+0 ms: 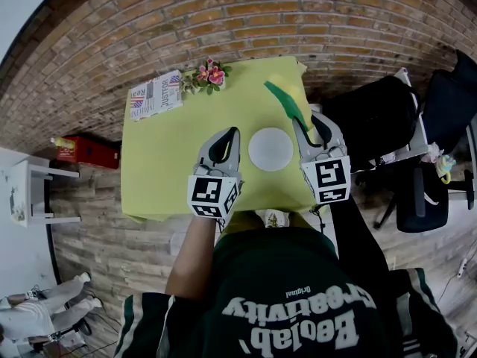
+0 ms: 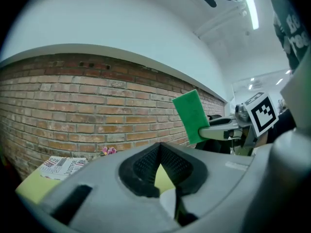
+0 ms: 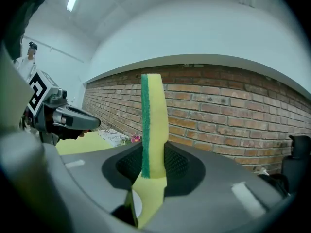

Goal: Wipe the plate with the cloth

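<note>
Sponge (image 3: 154,120) | clamped upright between right gripper (image 1: 308,125) jaws | plate (image 1: 270,148) beside

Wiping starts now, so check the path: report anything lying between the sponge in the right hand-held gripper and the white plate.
Nothing visible does. The sponge, clamped in the right hand-held gripper, has a clear line to the bare plate; the left hand-held gripper is off its left side.
</note>
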A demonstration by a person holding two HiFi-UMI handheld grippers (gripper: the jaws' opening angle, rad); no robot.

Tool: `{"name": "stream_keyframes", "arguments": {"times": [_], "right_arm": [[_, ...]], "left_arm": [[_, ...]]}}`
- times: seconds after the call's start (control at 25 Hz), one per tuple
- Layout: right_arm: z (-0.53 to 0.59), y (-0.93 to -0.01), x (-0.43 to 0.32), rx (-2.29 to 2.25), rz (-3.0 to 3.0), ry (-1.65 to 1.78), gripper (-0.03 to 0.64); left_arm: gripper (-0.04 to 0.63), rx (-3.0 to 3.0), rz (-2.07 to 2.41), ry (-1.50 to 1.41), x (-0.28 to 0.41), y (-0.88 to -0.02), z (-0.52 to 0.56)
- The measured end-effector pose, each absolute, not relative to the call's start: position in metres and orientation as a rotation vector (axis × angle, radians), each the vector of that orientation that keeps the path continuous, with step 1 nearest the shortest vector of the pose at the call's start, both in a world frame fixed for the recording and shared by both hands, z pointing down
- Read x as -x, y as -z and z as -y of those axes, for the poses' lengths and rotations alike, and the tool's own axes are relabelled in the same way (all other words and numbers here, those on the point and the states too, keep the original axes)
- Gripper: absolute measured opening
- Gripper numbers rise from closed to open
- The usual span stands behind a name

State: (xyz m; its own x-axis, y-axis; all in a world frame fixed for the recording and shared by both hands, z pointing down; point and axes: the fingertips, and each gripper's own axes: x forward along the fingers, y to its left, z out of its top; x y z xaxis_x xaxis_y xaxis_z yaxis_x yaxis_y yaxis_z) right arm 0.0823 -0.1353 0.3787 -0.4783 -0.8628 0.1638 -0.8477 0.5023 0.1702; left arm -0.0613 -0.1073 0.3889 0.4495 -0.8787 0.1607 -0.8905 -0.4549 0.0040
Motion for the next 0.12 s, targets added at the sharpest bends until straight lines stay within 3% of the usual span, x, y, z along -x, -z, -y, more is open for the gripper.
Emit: {"name": "stream_keyframes", "arguments": {"times": [0.12], "right_arm": [[0.1363,-0.3815,-0.0885,-1.468,2.519,0.091,0.115]], "left_arm": [[0.006,-2.598,1.578,-0.235,0.0555,-0.3965,0.1106]]}}
